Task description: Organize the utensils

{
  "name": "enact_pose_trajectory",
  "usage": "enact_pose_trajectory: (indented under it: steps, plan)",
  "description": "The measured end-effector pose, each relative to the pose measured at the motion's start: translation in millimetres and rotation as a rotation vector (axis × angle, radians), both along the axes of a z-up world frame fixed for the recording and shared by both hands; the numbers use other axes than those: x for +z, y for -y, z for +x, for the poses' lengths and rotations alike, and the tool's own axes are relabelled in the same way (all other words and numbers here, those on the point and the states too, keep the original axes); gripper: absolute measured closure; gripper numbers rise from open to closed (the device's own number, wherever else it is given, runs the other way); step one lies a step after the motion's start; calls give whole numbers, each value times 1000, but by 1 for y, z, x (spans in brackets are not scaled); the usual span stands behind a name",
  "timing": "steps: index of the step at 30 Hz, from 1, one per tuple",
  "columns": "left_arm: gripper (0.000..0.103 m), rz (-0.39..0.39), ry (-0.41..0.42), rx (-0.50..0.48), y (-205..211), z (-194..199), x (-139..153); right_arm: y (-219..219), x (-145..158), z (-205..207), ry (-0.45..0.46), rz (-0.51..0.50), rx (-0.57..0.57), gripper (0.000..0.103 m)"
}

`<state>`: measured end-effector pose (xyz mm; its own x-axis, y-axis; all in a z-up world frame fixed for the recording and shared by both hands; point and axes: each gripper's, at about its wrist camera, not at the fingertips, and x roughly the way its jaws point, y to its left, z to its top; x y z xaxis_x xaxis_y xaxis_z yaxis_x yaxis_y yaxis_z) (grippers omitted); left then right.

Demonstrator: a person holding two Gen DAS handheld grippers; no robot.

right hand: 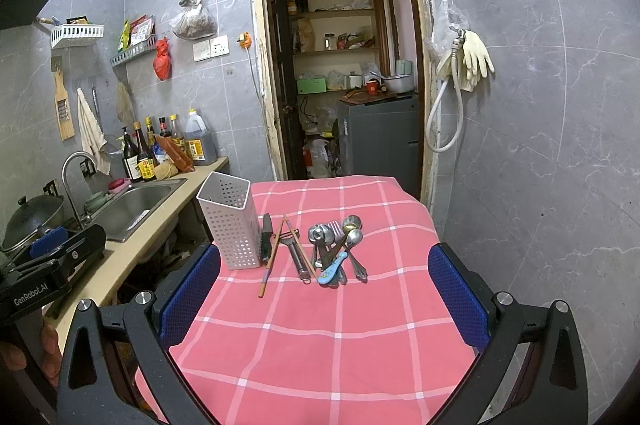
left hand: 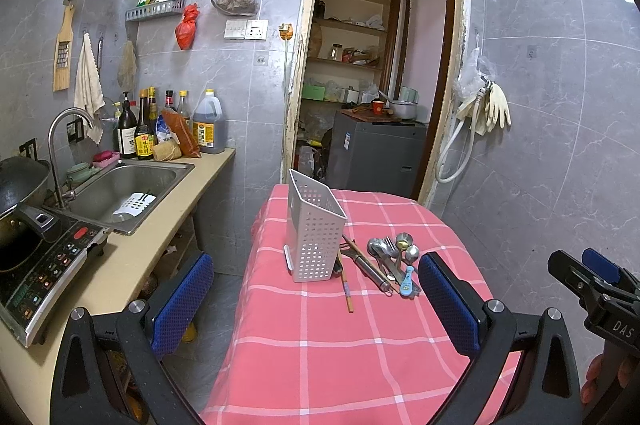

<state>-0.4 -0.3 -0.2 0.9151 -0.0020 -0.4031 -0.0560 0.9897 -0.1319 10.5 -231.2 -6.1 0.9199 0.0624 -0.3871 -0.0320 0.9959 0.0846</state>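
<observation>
A white perforated utensil holder (left hand: 316,233) (right hand: 231,223) stands upright and looks empty on a table with a pink checked cloth (left hand: 340,345) (right hand: 328,337). To its right lie chopsticks (left hand: 347,289) (right hand: 269,265), a dark knife (right hand: 266,239), a metal peeler (left hand: 372,269) (right hand: 299,257), and a pile of metal spoons and forks (left hand: 394,253) (right hand: 336,241) with a small blue spoon (left hand: 408,281) (right hand: 333,269). My left gripper (left hand: 316,301) is open and empty, held above the table's near side. My right gripper (right hand: 324,301) is open and empty too.
A counter on the left holds a steel sink (left hand: 124,191) (right hand: 132,205), sauce bottles (left hand: 172,125), an induction hob (left hand: 44,265) and a wok (left hand: 20,185). An open doorway (left hand: 380,85) lies behind the table. A tiled wall with hanging gloves (left hand: 496,105) is to the right.
</observation>
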Motion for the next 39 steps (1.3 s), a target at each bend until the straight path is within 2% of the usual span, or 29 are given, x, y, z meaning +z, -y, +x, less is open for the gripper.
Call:
enact_pose_trajectory:
  steps: [29, 39]
  plan:
    - [0, 1, 8, 0, 8, -5, 6, -5, -1, 1, 8, -1, 2, 1]
    - [0, 3, 40, -21, 0, 24, 9, 2, 20, 14, 27, -15, -1, 1]
